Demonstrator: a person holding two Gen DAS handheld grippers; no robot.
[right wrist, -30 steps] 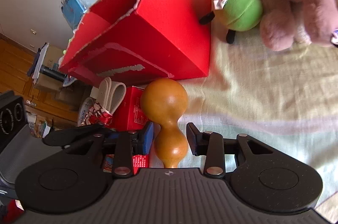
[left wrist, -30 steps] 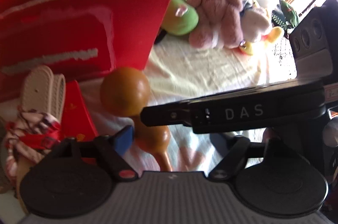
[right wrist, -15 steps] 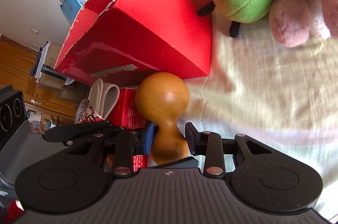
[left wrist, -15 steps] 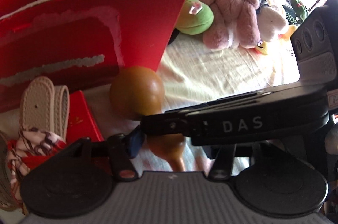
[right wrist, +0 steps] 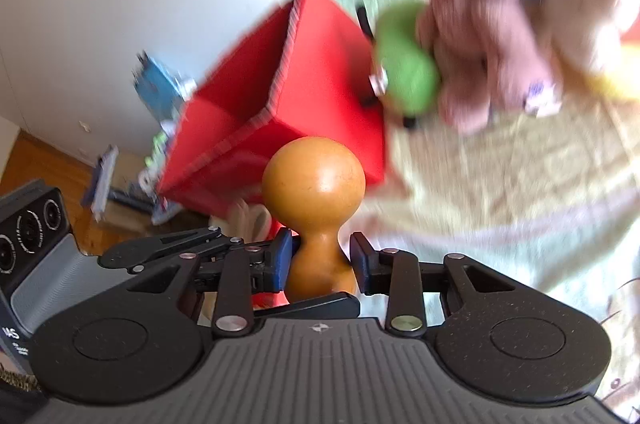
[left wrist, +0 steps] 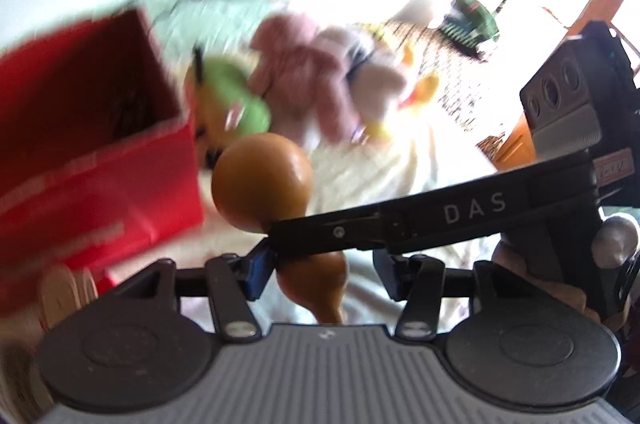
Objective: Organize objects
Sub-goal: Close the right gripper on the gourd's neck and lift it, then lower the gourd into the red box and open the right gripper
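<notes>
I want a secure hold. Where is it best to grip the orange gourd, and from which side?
Probably the narrow waist of the orange gourd, claw fingers closing from left and right: the round bulbs above and below should stop it slipping.

Red box (left wrist: 92, 160) motion-blurred in both views, left side cut by frame edge in left wrist view. Plush toys (right wrist: 480, 36) smeared, details unreadable. Gourd (left wrist: 262, 180) waist hidden behind right gripper (right wrist: 318, 262) finger (left wrist: 400, 224) crossing left view. Window area overexposed.
</notes>
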